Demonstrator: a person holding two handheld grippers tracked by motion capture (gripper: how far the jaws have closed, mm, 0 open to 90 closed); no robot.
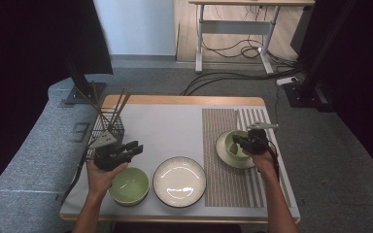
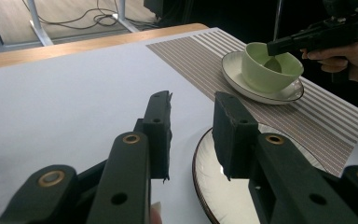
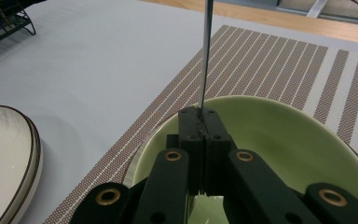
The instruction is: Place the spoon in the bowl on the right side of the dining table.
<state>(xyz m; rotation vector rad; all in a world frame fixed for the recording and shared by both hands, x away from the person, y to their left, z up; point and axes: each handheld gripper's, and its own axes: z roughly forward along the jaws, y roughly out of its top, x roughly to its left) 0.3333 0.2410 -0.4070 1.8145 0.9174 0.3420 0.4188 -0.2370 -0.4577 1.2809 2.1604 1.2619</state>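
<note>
A spoon (image 3: 206, 51) is held upright, clamped between the closed jaws of the right gripper (image 3: 204, 122), its bowl end inside the green cup (image 1: 235, 144). The left gripper (image 2: 192, 122) is held open, well apart.

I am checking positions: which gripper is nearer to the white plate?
Left. The left gripper hovers just beside the white plate; the right gripper is over the green bowl, farther away.

Grey carpet floor (image 1: 150, 80) surrounds the bench (image 1: 184, 101). At twelve o'clock, a white-legged desk (image 1: 238, 29) stands over tangled cables (image 1: 233, 48); black curtains (image 1: 24, 58) hang at nine and three.
</note>
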